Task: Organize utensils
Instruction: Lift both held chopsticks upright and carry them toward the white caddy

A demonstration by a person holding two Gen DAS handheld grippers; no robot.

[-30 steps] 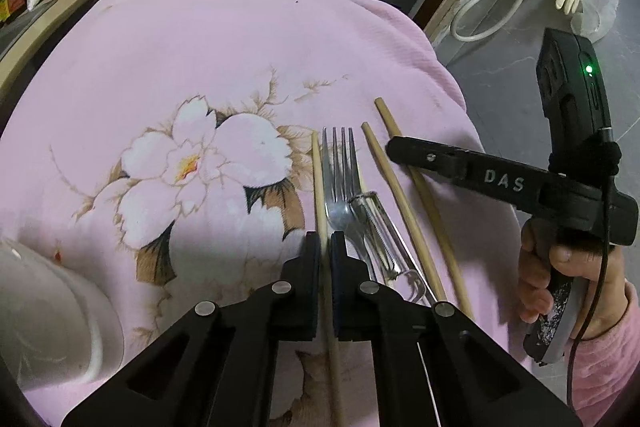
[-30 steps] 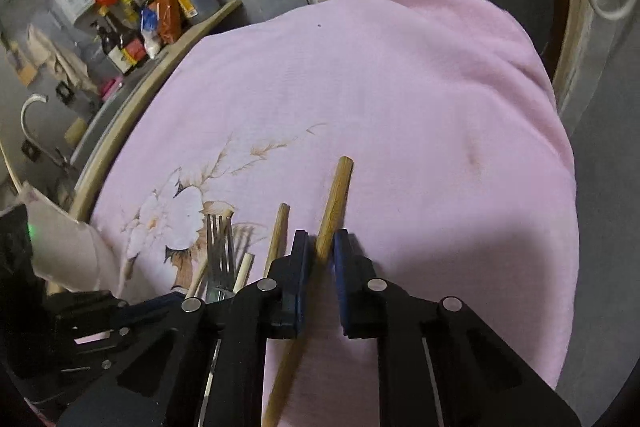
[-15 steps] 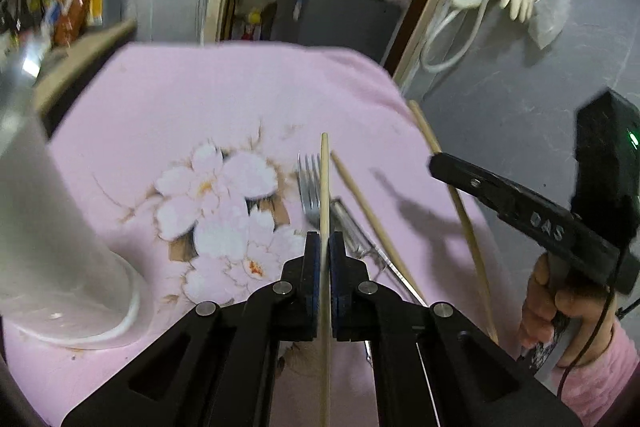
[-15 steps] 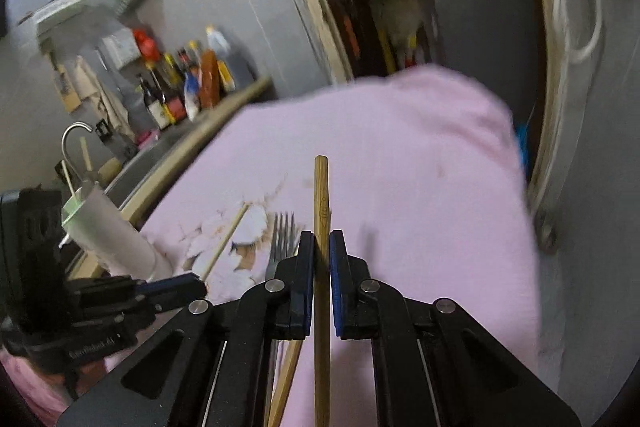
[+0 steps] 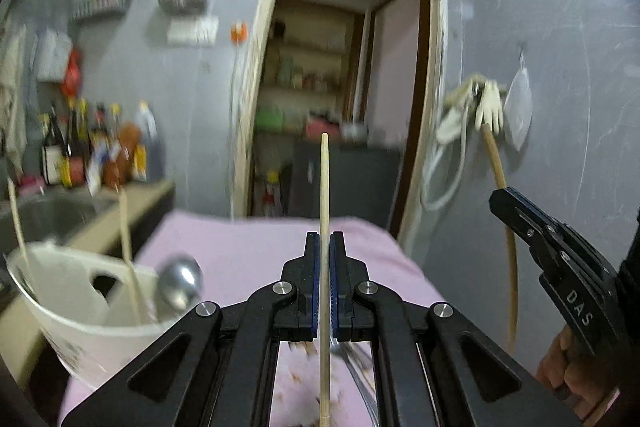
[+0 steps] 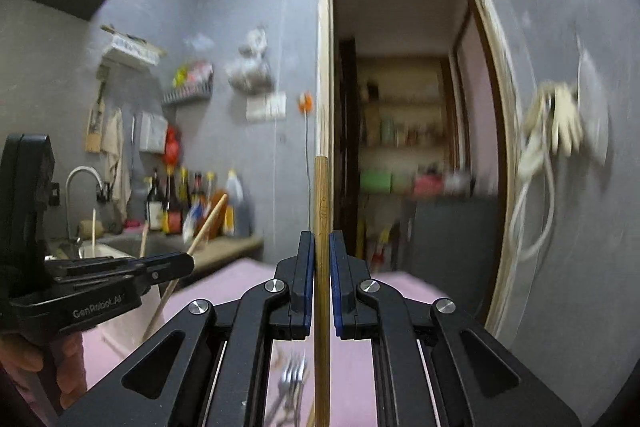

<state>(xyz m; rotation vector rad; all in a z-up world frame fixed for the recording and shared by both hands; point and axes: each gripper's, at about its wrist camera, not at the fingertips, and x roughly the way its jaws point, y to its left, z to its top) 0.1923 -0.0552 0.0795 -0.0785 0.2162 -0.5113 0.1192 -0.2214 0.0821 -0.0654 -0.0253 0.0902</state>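
Observation:
My left gripper [image 5: 324,239] is shut on a pale chopstick [image 5: 324,187], which sticks out level toward the doorway. To its lower left stands a white utensil holder [image 5: 76,311] with chopsticks [image 5: 127,243] and a metal spoon [image 5: 180,283] in it. My right gripper [image 6: 321,239] is shut on a darker brown chopstick [image 6: 321,195]. The left wrist view shows that right gripper [image 5: 498,199] at the right, its chopstick [image 5: 494,155] nearly upright. The left gripper [image 6: 188,261] and its slanted chopstick [image 6: 210,219] appear left in the right wrist view. A fork [image 6: 294,373] lies on the pink cloth [image 5: 240,251] below.
A counter with several bottles [image 5: 92,155] and a sink [image 5: 52,215] with a faucet [image 6: 82,175] runs along the left. An open doorway [image 5: 332,107] to a shelved room is straight ahead. Rubber gloves [image 5: 488,103] and a hose hang on the right wall. A hand [image 5: 568,367] grips the right tool.
Both grippers closed on a chopstick lying on the cloth, lifted it and tilted up to level. The views swung from the cloth to the room, and the holder came close at the left.

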